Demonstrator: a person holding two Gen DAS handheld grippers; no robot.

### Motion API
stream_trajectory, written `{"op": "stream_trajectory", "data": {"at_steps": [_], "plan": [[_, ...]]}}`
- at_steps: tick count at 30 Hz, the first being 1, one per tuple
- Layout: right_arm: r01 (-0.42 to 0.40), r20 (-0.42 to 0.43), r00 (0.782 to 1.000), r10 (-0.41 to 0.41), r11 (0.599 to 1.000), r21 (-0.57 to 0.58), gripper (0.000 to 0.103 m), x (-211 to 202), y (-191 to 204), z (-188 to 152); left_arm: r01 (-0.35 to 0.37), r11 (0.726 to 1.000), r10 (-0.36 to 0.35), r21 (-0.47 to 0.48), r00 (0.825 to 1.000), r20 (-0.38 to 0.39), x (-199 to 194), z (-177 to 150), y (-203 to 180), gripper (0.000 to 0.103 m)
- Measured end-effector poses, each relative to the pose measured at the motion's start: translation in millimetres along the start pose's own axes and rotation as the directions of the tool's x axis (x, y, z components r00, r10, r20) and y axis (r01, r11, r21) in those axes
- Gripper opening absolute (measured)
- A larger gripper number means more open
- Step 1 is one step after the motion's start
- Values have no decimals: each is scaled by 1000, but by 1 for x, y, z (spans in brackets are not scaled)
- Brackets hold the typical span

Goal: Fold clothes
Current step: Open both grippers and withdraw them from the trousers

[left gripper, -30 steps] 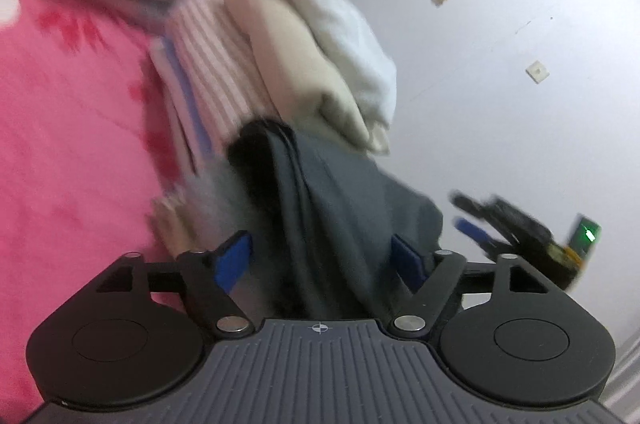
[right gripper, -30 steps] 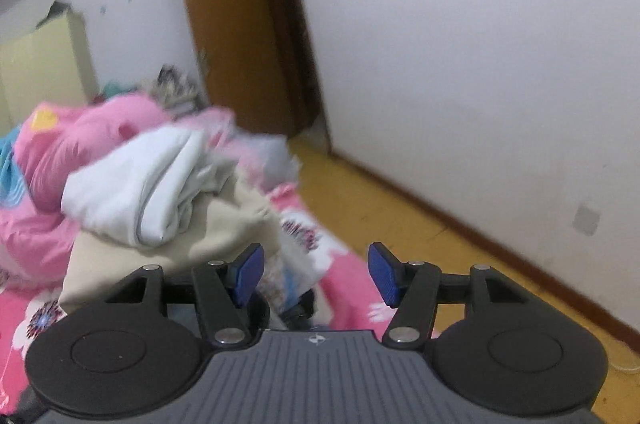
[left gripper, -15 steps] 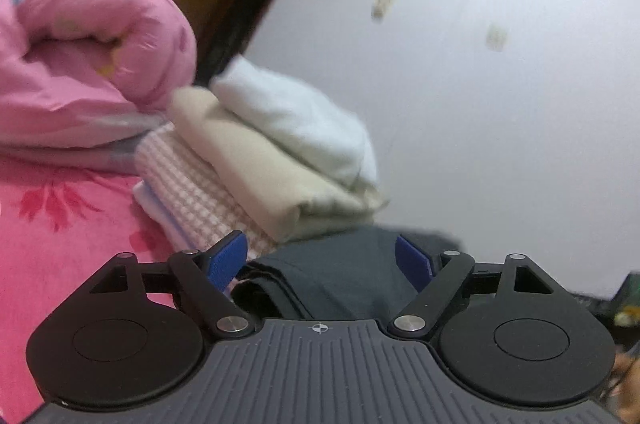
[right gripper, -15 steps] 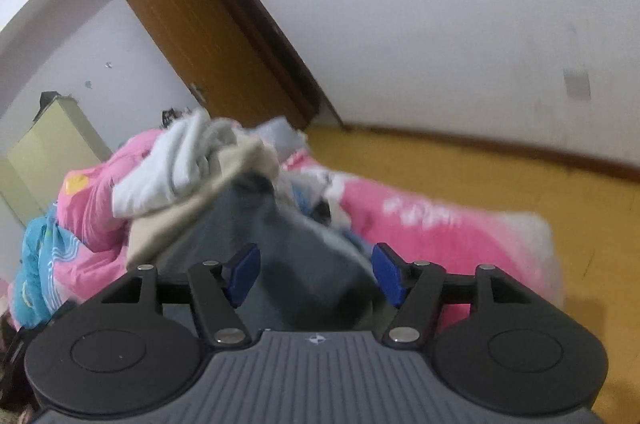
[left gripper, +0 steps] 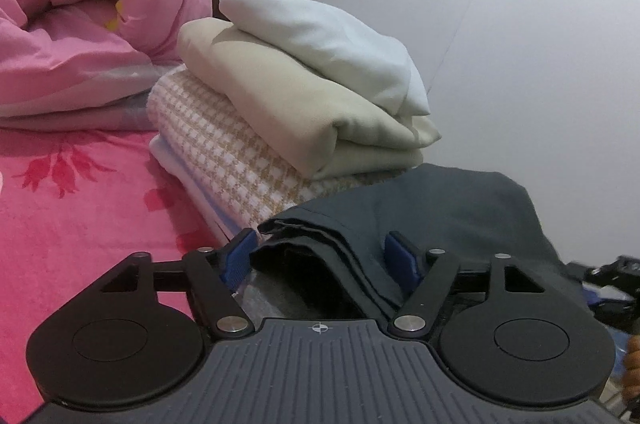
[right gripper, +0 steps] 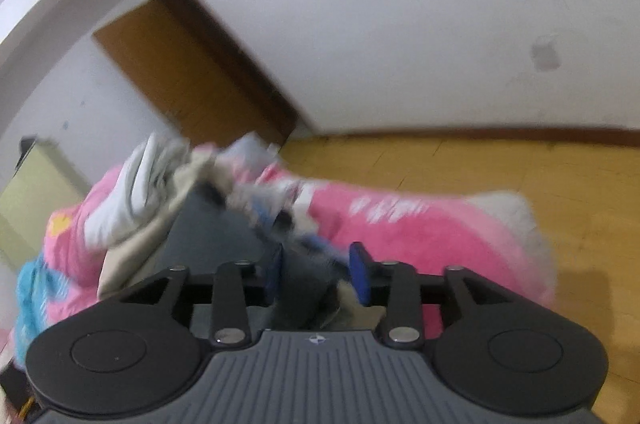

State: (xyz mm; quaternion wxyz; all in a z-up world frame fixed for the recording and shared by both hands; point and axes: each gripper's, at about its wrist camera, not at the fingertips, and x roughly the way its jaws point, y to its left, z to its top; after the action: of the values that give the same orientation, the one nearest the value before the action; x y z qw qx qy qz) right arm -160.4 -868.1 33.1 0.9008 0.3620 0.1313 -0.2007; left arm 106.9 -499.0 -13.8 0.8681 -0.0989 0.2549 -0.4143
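A folded dark grey garment (left gripper: 440, 207) lies on the pink bed (left gripper: 80, 203), against a stack of folded clothes: a white piece (left gripper: 320, 31), a beige one (left gripper: 288, 103) and a checked one (left gripper: 224, 151). My left gripper (left gripper: 320, 258) straddles the garment's layered edge. Its jaws are wide and closing, and a gap shows beside the left pad. The right wrist view is blurred. There my right gripper (right gripper: 318, 272) has the same dark garment (right gripper: 216, 236) between its jaws, which are closing, with a little room at the right pad.
A rolled pink quilt (left gripper: 80, 3) lies behind the stack. The bed's edge (right gripper: 520, 236) drops to a yellow floor (right gripper: 520, 163). A brown door (right gripper: 192, 63) and white walls stand beyond. A dark object (left gripper: 608, 272) shows at the left view's right edge.
The left view has rolled upright and its jaws have narrowed slightly around the garment. The right gripper came down to the bed, took the dark garment between its jaws and narrowed them.
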Motion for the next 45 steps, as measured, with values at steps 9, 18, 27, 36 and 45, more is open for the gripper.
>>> {"op": "stream_trajectory", "data": {"at_steps": [9,18,27,36,45], "plan": [[-101,-125,991,40,838,-536,38,68,145,9,-41,999,41,-21,999,-6,3,0,5,84],[125,40,992,-119,927,-353,38,58,101,28,-30,999,29,14,998,61,-20,8,14,84],[-76,26,992,121,762,-643,38,-67,149,-101,-17,976,0,215,997,77,-47,-1,-1,96],[79,148,988,45,677,-732,39,-99,183,-177,-92,980,73,175,991,110,-112,24,5,99],[39,222,971,83,868,-496,45,-221,190,-200,150,958,-158,246,987,13,-276,41,-20,103]]}}
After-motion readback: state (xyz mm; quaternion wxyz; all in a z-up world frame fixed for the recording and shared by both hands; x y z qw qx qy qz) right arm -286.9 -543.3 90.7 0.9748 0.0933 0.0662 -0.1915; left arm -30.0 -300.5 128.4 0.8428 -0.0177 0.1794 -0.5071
